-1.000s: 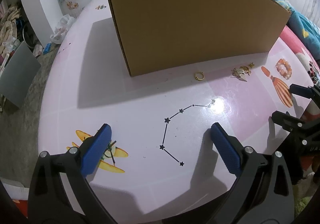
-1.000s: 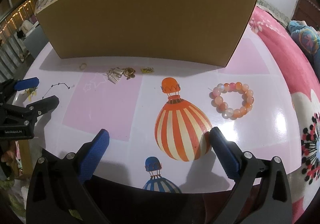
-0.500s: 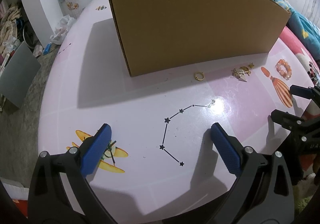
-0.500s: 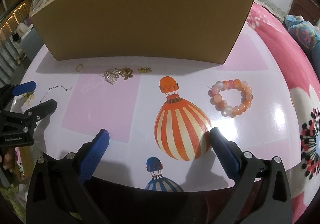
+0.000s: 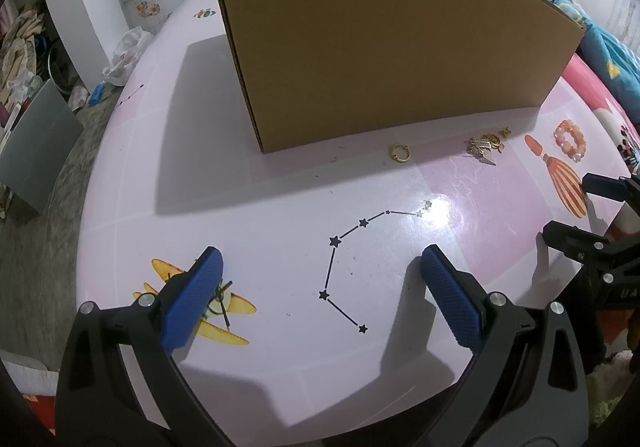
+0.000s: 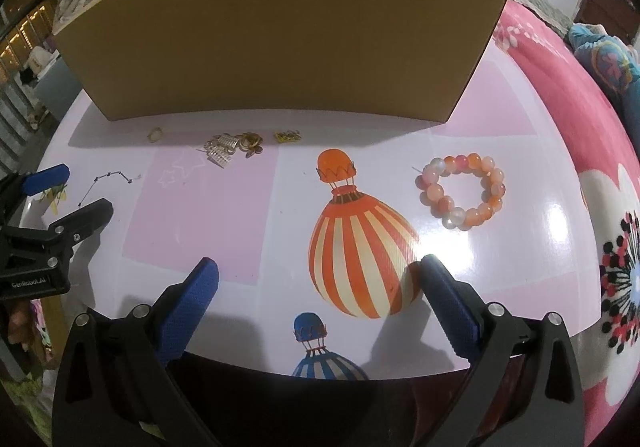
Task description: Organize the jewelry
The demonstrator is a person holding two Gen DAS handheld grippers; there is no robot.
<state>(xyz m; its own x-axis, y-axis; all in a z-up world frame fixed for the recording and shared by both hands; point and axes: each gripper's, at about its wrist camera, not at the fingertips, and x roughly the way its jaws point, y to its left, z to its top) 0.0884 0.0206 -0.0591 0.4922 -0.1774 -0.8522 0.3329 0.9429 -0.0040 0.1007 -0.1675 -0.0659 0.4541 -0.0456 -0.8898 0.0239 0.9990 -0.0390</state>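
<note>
Cardboard box (image 6: 280, 27) — inside hidden; tangled earrings (image 6: 230, 147) indistinct

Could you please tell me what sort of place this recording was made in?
Probably a home bedroom: a child's printed table, a flowered pink blanket beside it, and clothes piled along the wall.

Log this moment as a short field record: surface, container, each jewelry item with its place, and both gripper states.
surface: pink printed table
container: cardboard box, upright at the back
bead bracelet: flat, right of the balloon print
gold ring: near the box front, left end of the row
earring cluster: tangled, between ring and gold charm
left gripper: open, holding nothing
right gripper: open, holding nothing
</note>
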